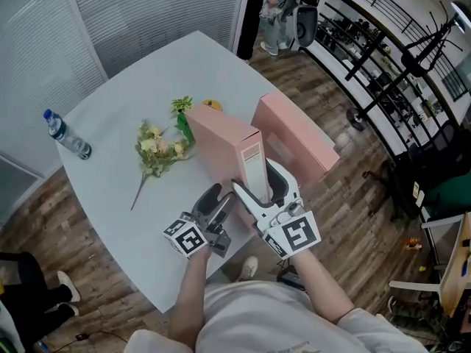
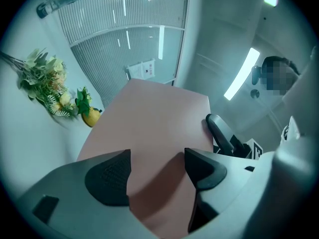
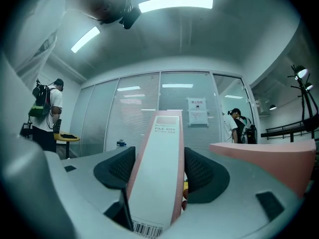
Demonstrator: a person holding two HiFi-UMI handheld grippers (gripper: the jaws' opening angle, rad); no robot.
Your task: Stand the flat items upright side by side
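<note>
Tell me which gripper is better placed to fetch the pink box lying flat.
The right gripper, probably: the flat pink box lies beside it, while the upright box blocks the open left gripper. The right must first release that box's spine.

"FILE BOX" on pink box (image 3: 158,178) spine

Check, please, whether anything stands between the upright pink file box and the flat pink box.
Only a jaw of the right gripper, clamped on the upright pink file box; nothing else shows before the flat pink box.

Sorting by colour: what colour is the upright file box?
Pink file box, white spine label; clearest in head view.
</note>
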